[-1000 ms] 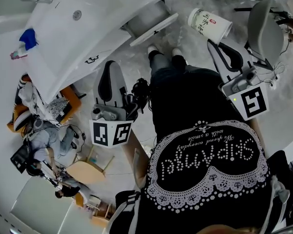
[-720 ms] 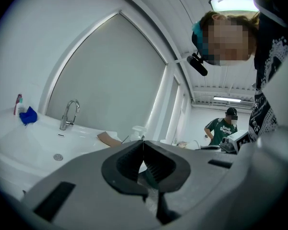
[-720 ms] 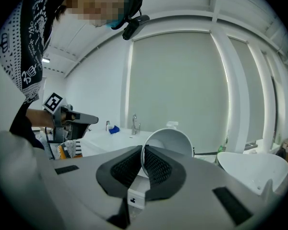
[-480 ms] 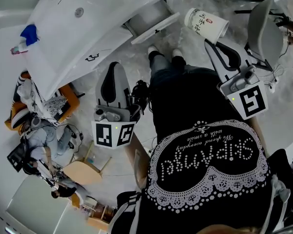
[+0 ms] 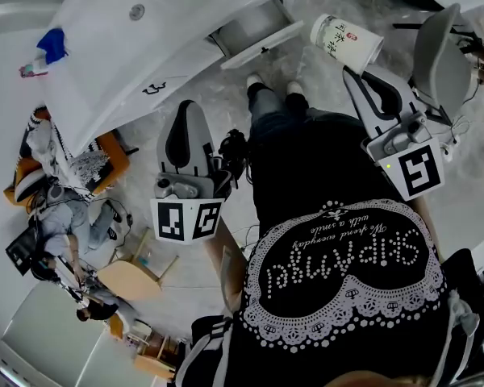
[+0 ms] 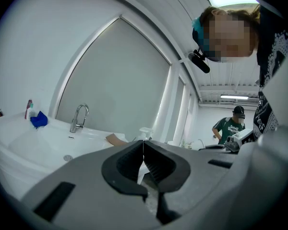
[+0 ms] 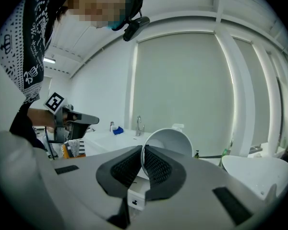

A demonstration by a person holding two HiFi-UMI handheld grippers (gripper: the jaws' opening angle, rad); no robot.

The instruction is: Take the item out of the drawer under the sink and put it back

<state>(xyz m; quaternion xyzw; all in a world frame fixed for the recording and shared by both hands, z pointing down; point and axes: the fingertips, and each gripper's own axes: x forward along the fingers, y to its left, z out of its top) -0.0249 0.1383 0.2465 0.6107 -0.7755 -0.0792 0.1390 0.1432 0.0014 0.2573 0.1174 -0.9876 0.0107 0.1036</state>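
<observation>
Holding the paper cup [image 5: 345,40] by its rim at one o'clock, the right gripper [image 7: 142,152] stays narrow; the left gripper [image 6: 143,147] is pinched together, empty. Likely next: returning the cup to the open drawer [image 5: 256,37] at twelve o'clock, which calls for lowering it.

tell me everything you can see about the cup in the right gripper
The cup is white and looks like paper, with dark print and a small red mark on its side. It hangs in the air tipped nearly onto its side, to the right of the drawer in the head view. The right gripper is shut on its wall at the rim, one jaw inside and one outside. Its open mouth faces that gripper, and the inside looks plain white and empty.
</observation>
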